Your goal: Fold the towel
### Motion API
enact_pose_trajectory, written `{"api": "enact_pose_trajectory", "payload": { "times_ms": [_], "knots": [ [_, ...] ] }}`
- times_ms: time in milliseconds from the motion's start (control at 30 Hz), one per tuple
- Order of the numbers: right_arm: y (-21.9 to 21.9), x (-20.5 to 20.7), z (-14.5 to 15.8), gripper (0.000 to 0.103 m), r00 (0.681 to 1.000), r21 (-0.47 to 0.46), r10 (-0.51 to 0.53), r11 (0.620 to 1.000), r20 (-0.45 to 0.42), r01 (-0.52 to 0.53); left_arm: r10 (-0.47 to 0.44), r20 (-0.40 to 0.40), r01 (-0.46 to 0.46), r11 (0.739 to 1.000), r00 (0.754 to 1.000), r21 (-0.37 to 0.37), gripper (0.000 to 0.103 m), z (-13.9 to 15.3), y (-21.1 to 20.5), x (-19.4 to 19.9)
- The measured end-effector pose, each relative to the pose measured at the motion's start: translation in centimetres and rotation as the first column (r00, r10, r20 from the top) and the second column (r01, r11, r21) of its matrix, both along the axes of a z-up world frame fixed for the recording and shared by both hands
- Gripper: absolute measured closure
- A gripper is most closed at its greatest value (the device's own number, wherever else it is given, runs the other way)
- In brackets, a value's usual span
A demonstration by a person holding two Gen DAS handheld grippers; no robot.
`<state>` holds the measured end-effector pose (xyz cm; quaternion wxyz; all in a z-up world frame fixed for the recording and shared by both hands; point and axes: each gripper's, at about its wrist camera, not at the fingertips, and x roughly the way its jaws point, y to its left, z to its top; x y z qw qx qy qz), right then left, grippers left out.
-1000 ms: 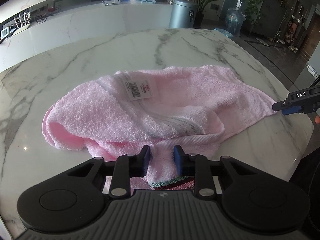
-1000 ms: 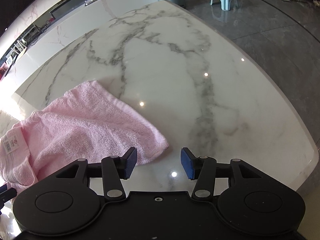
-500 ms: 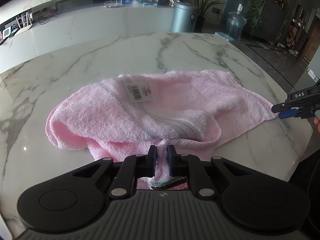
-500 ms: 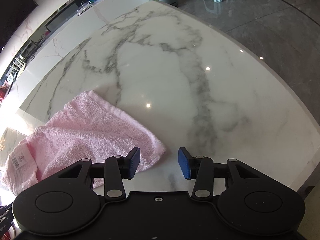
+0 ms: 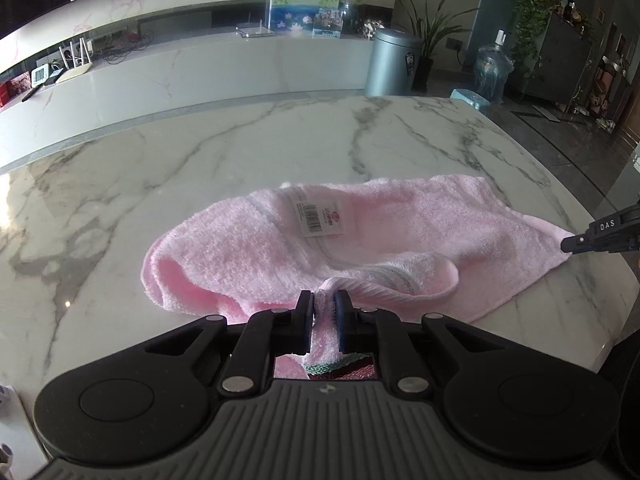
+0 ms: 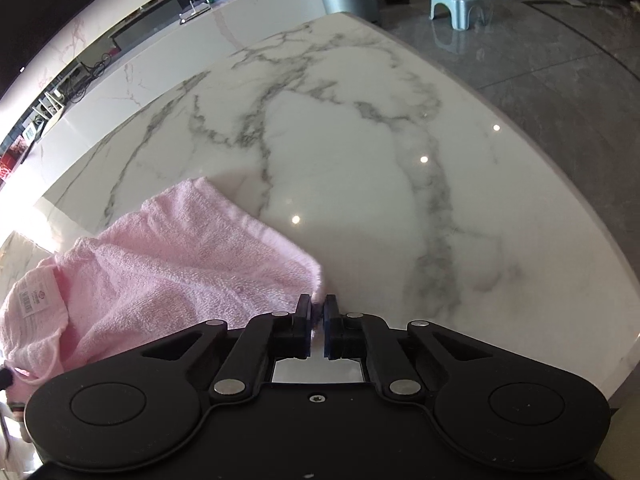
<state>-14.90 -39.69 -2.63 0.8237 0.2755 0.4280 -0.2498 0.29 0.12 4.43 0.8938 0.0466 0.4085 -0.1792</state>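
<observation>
White marble with grey veining forms the round tabletop [image 5: 248, 152] that fills both wrist views, with a long pale counter [image 5: 192, 76] behind it at twelve o'clock and a grey cylindrical bin [image 5: 394, 62] at about one o'clock in the left view. On the marble lies the crumpled pink terry towel [image 5: 248, 252], bunched into a loose loop with a white barcode label [image 5: 320, 216] facing up near its middle. At six o'clock in the left view the left gripper [image 5: 325, 312] has its jaws pressed onto a gathered hem of the towel, a striped edge of cloth hanging down between the fingers. At three o'clock in that view the right gripper [image 5: 570, 244] touches the towel's far corner. Seen from its own camera, the right gripper [image 6: 318, 312] has its jaws closed on that pink corner (only a sliver of cloth shows between the blue pads [image 6: 329, 330]), while the rest of the towel [image 6: 172, 264] spreads away toward nine o'clock. A light blue plastic step stool [image 6: 456, 2] stands on the dark glossy floor at one o'clock.
</observation>
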Motion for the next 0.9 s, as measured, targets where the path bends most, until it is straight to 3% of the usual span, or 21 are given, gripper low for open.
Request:
{"api": "enact_pose_trajectory", "payload": {
  "times_ms": [167,267,500,733,900],
  "knots": [
    [-1.3,-0.6,1.8,0.099,1.000,-0.063,-0.024,0.998,0.005,0.024,0.074,0.043,-0.076,0.996,0.996,0.049,0.093,1.5,2.5,0.8],
    [-2.0,-0.9,3.7,0.100,1.000,-0.162,-0.026,0.987,-0.005,0.025,0.118,0.065,-0.122,0.991,0.991,0.061,0.093,2.4,4.0,1.1],
    [-4.0,-2.1,7.1,0.100,0.997,-0.263,-0.069,0.962,0.016,0.071,0.188,0.103,-0.193,0.980,0.977,0.045,0.093,4.4,6.2,0.9],
    [-0.4,-0.2,9.8,0.099,0.991,-0.221,0.098,0.972,0.092,-0.076,0.147,0.114,-0.149,0.989,0.982,0.008,0.093,5.2,5.2,-0.3],
    [5.4,2.7,11.2,0.099,0.949,-0.206,0.296,0.941,0.109,-0.269,0.094,0.121,-0.093,0.996,0.988,-0.013,0.093,5.5,3.1,-1.1]
  ]
}}
